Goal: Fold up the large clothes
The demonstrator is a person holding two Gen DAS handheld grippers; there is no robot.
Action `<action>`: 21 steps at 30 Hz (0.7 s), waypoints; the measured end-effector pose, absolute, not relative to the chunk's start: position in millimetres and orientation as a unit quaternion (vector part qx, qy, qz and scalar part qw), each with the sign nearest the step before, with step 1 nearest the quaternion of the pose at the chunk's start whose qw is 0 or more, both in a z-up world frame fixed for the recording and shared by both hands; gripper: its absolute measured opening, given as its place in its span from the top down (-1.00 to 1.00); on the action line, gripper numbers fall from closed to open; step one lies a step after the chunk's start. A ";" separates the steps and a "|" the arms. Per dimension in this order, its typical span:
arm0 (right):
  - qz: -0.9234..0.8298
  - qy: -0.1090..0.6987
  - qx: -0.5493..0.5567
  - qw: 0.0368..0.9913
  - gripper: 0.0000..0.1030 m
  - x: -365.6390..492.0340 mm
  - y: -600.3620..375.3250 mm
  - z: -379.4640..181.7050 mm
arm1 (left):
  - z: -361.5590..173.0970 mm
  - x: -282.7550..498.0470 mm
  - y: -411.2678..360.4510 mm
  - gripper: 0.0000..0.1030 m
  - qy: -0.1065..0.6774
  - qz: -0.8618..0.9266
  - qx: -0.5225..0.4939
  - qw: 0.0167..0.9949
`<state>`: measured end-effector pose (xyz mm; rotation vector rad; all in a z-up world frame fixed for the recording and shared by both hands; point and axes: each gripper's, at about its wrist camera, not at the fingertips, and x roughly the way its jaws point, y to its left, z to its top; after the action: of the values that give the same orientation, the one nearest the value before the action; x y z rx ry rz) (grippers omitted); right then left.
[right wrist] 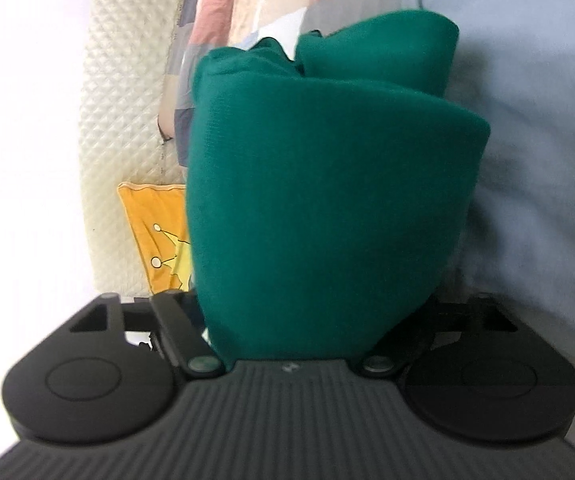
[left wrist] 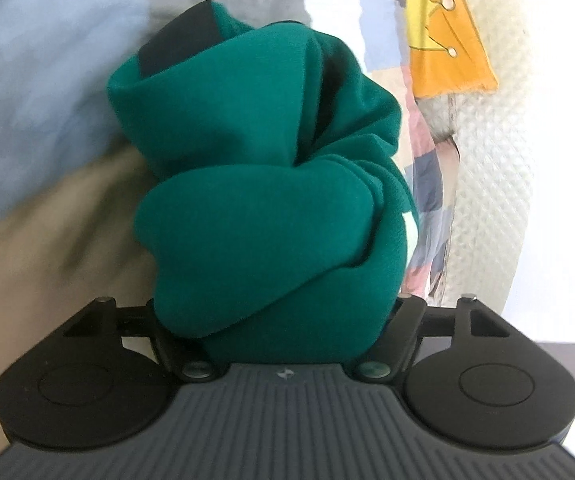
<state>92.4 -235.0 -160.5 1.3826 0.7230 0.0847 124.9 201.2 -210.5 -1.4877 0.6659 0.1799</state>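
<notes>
A thick wad of green garment fills the middle of both wrist views, bunched into fat rolls and bulging out past where the fingers would be; a dark band, perhaps a trim or cuff, shows at its far end in the left view. In the left view the left gripper has the cloth packed into its mouth, and the right gripper has the same green fabric stuffed in just as fully. The fingers themselves are buried under the cloth on both sides, so I judge each pair to be closed around a wide bundle of it rather than standing free, though the pads cannot be seen. The garment appears to be held up off whatever surface lies below, gathered rather than spread, so the fold itself looks not yet begun: this reads as the lifting and carrying stage. The next move calls for shaking or drawing the two grips apart so the cloth opens flat, then laying it down on a clear stretch. Around it lie a pale blue fabric, a patchwork cloth in pink, cream and grey, an orange cloth with a yellow print and a cream textured cover. These other pieces crowd the space and could get dragged along or lie under the garment when it comes down.
</notes>
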 end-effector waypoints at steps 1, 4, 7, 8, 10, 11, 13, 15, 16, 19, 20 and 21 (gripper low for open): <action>0.040 0.325 0.621 0.713 -0.42 90.5 -235.6 -158.2 | -208.4 125.8 201.4 -0.43 0.298 0.078 -0.661 0.684; 0.051 0.316 0.614 0.722 -0.34 89.3 -237.3 -150.2 | -197.9 129.7 202.4 -0.35 0.300 0.070 -0.646 0.698; 0.068 0.309 0.606 0.730 -0.28 91.4 -241.8 -141.8 | -181.6 142.0 203.8 -0.25 0.302 0.060 -0.622 0.720; 0.074 0.307 0.603 0.733 -0.26 91.1 -243.2 -136.7 | -176.6 144.2 204.3 -0.21 0.301 0.056 -0.618 0.725; 0.087 0.305 0.594 0.740 -0.24 92.9 -245.8 -126.1 | -166.5 146.4 206.0 -0.15 0.298 0.051 -0.607 0.735; 0.094 0.303 0.590 0.743 -0.23 90.3 -246.5 -125.6 | -161.7 149.2 206.3 -0.13 0.298 0.047 -0.600 0.741; 0.106 0.298 0.580 0.751 -0.20 89.0 -249.0 -113.9 | -154.2 150.3 204.9 -0.10 0.292 0.033 -0.593 0.750; 0.115 0.290 0.573 0.758 -0.19 85.5 -255.2 -104.8 | -146.5 154.4 203.0 -0.09 0.290 0.019 -0.586 0.756; 0.119 0.286 0.571 0.760 -0.19 86.3 -258.5 -99.4 | -142.4 157.1 201.8 -0.09 0.288 0.013 -0.586 0.758; 0.131 0.270 0.562 0.771 -0.18 82.6 -271.2 -81.0 | -127.3 170.3 195.5 -0.09 0.288 -0.011 -0.578 0.763; 0.133 0.265 0.560 0.773 -0.18 85.5 -275.5 -75.0 | -121.7 175.7 192.7 -0.09 0.289 -0.019 -0.576 0.764; 0.136 0.260 0.560 0.775 -0.18 88.4 -282.0 -66.8 | -113.8 181.7 190.5 -0.09 0.289 -0.027 -0.574 0.765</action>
<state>88.4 -282.0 -66.8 1.2130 0.5635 0.2936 181.7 190.5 -113.8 -1.2476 0.6281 -0.0594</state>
